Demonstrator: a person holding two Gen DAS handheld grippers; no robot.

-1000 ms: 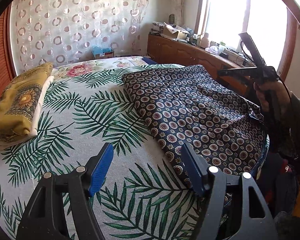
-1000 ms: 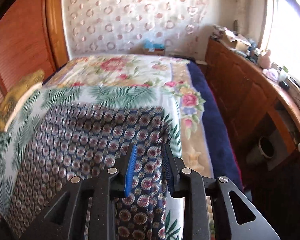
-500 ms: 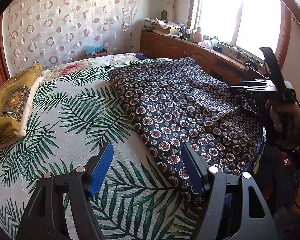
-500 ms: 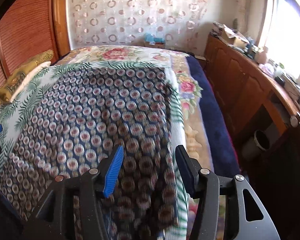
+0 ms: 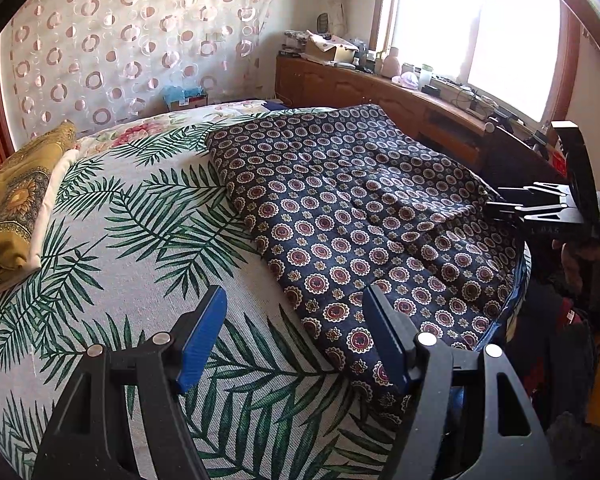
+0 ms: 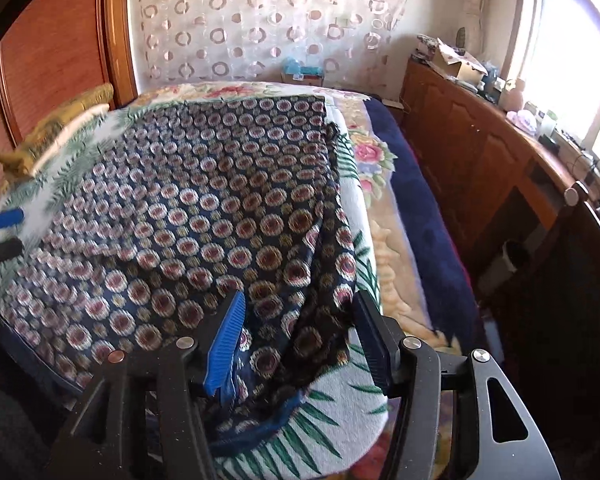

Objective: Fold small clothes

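Navy patterned cloth is lying spread flat on the right half of the bed, over the palm-leaf bedspread; medallion print, a few soft creases running across it; its near edge is hanging slightly over the bed's foot, its right edge is drooping off the side in loose folds.

Right gripper is hovering over the cloth's near right corner; its jaws are apart with a wide gap, and the pads are not pressing on anything — cloth is showing in the gap but below the fingers, released, not gripped. In the left wrist view the same right gripper is sitting at the cloth's right edge, carried by a hand.

Left gripper is hanging over the bare bedspread just left of the cloth's near left edge; jaws spread wide, empty; its right finger is overlapping the cloth's edge in view, contact can't be told.

Outward — yellow folded cloth is lying at the bed's left side, well apart from the navy one; circle-print curtain is hanging behind the bed; wooden cabinet is running along the window wall, cluttered on top.
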